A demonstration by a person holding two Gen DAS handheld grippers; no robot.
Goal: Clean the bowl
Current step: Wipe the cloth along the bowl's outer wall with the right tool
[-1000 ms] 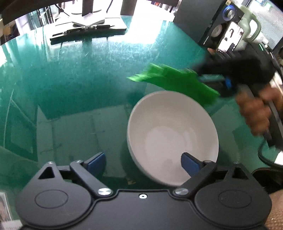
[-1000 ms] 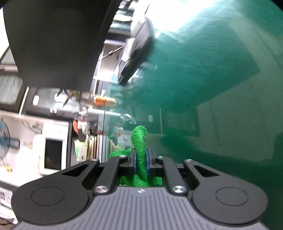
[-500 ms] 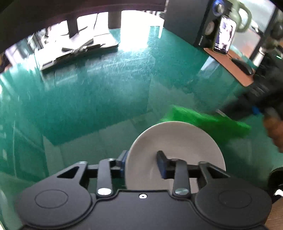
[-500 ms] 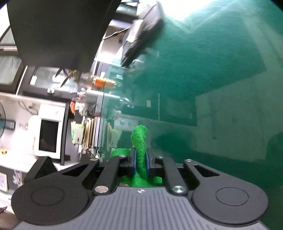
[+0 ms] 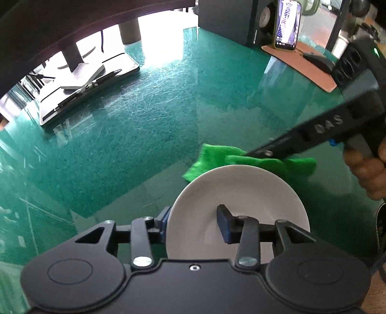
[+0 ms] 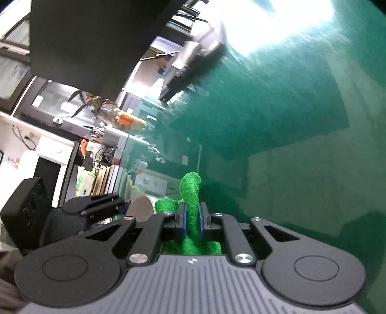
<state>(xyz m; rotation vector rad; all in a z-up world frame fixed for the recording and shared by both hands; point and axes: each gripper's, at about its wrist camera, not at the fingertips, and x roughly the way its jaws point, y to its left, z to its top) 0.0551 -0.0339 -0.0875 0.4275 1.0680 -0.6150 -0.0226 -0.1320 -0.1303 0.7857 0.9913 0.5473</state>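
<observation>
A white bowl (image 5: 243, 193) is held tilted above the green table, its rim clamped in my left gripper (image 5: 193, 221), one finger outside and one inside. My right gripper (image 6: 192, 218) is shut on a green cloth (image 6: 191, 193). In the left wrist view the cloth (image 5: 217, 157) hangs just behind the bowl's far rim, with the right gripper (image 5: 267, 152) reaching in from the right. In the right wrist view an edge of the bowl (image 6: 142, 205) and the left gripper (image 6: 96, 205) show at the lower left.
A glossy green table (image 5: 144, 120) fills the scene. A monitor stand with a pen (image 5: 91, 82) sits at the back left. A speaker (image 5: 229, 19), a phone (image 5: 287, 24) and a mouse on a brown mat (image 5: 318, 62) stand at the back right.
My left gripper closed on the bowl's rim and lifted it, tilting it up. My right gripper brought the cloth down to the bowl's far rim.
</observation>
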